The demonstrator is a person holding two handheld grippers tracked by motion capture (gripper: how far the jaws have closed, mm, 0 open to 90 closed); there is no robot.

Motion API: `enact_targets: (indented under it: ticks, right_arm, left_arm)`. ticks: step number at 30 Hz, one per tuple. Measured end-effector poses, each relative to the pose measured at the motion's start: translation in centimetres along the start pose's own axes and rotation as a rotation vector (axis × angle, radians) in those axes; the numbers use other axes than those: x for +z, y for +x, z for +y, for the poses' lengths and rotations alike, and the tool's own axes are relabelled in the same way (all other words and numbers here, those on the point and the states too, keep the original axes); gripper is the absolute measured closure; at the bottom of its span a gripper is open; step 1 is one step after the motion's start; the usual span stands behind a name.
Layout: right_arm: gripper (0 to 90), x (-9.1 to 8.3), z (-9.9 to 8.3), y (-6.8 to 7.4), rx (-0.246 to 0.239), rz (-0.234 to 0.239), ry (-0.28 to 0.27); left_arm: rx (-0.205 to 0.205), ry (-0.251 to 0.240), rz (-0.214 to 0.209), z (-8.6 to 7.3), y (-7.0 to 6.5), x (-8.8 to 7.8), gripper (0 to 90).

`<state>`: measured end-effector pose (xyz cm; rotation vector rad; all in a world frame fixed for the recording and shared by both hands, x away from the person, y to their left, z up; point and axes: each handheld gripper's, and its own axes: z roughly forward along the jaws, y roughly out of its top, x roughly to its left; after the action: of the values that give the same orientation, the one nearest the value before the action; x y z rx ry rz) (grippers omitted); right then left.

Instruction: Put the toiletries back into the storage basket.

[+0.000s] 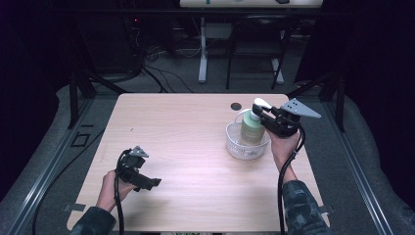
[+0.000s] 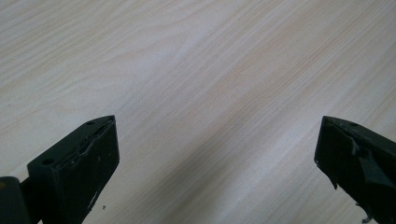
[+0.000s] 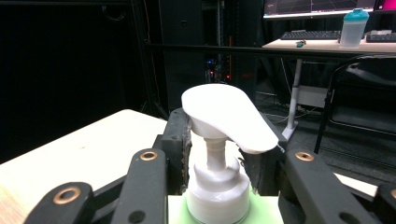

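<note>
Right gripper (image 1: 259, 115) clamps the neck of a green pump bottle (image 1: 251, 128) w/ white pump head (image 3: 226, 116) — bottle stands upright inside a clear plastic basket (image 1: 240, 147) at the wood table's (image 1: 186, 147) far right. Left gripper (image 2: 217, 154), held low near the table's front left, has its jaws wide apart over bare tabletop — nothing btwn them.
</note>
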<state>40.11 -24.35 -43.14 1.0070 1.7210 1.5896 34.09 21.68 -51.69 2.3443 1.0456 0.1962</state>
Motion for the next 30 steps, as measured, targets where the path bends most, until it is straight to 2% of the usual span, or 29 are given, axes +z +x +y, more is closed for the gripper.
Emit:
enact_targets:
  ticks: [5,14,22,30]
  right_arm:
    - [55.0,0.0,0.2,0.1,0.0,-0.004,0.013]
    - [25.9,-0.5,0.4,0.5,-0.01,-0.028,0.066]
    - [18.2,-1.6,0.4,0.6,-0.005,-0.027,0.077]
    - [14.6,-3.1,0.4,0.7,-0.006,-0.025,0.091]
  left_arm:
    - [0.0,-0.001,0.001,0.0,0.0,0.0,0.0]
    - [0.002,0.0,-0.002,0.0,0.0,0.0,0.0]
    - [0.003,-0.001,-0.004,0.0,-0.1,0.0,0.0]
    - [0.005,-0.002,-0.006,0.1,-0.1,0.0,0.0]
